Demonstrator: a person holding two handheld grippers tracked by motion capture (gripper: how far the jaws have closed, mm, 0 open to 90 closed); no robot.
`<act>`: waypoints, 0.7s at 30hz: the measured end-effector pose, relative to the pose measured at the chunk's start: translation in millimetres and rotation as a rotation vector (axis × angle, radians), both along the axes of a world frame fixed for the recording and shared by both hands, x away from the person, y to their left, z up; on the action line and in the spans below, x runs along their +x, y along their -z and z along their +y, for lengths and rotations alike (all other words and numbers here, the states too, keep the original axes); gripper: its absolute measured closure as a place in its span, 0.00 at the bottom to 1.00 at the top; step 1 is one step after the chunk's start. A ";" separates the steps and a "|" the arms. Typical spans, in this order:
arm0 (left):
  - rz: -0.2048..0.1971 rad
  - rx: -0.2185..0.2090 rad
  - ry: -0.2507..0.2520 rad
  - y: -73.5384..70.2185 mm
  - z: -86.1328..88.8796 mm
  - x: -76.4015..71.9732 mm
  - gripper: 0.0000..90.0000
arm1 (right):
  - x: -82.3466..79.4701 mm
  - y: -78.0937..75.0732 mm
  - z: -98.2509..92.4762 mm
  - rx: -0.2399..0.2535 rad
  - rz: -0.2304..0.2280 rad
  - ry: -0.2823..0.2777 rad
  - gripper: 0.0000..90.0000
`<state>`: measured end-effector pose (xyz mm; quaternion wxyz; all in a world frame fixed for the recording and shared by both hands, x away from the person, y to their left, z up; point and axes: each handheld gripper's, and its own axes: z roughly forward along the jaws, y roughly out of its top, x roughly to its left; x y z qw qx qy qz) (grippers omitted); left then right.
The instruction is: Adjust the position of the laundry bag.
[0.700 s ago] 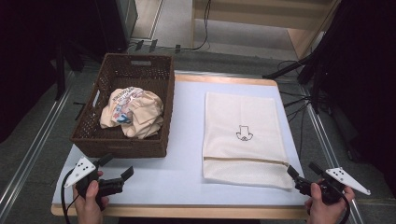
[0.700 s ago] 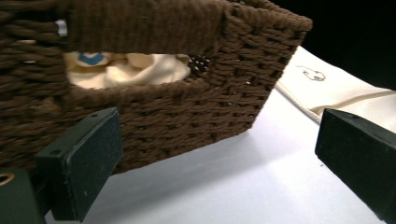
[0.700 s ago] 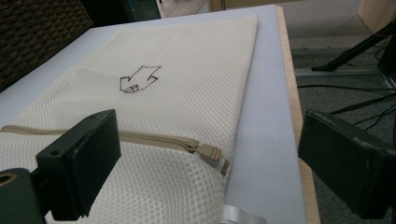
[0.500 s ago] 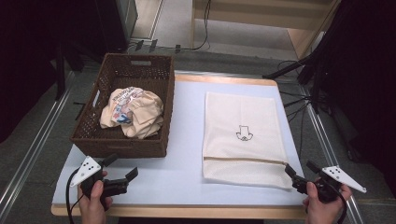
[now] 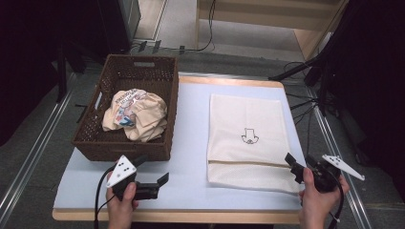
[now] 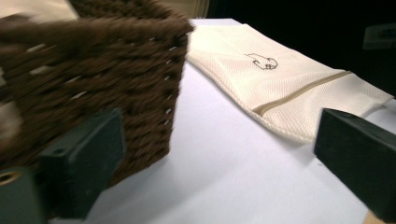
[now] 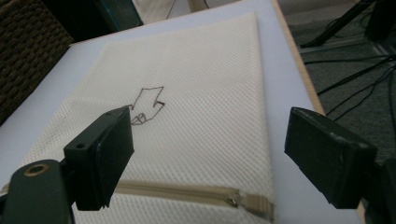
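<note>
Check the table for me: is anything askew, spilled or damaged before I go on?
Nothing stands out. The mesh bag lies flat, zipper closed, and the bundled cloth sits inside the basket. Both claws, left and right, are open and empty.

Rough woven wicker basket (image 5: 125, 143), matt cream mesh-cloth bag (image 5: 246, 138), smooth pale table (image 5: 188, 157).

Blurred basket, small motif, cut-off bag

In the left gripper view the wicker basket (image 6: 93, 79) is smeared and cropped; the mesh bag (image 7: 187, 140) runs off the bottom edge in the right gripper view; its drawn motif (image 5: 250, 136) is too small to read.
</note>
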<state>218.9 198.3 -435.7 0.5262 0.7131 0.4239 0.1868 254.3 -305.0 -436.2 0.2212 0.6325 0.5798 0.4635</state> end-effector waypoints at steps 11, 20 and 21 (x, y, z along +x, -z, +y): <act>0.079 0.004 0.181 20.8 -82.2 15.0 0.15 | 24.1 28.4 -13.1 -0.050 0.095 -0.082 0.23; 0.190 0.069 0.207 33.7 -112.1 19.9 0.36 | 34.7 38.9 -17.7 -0.067 0.120 -0.047 0.42; 0.223 0.060 0.241 37.8 -114.2 23.0 0.37 | 34.3 41.4 -21.4 -0.024 0.105 -0.045 0.55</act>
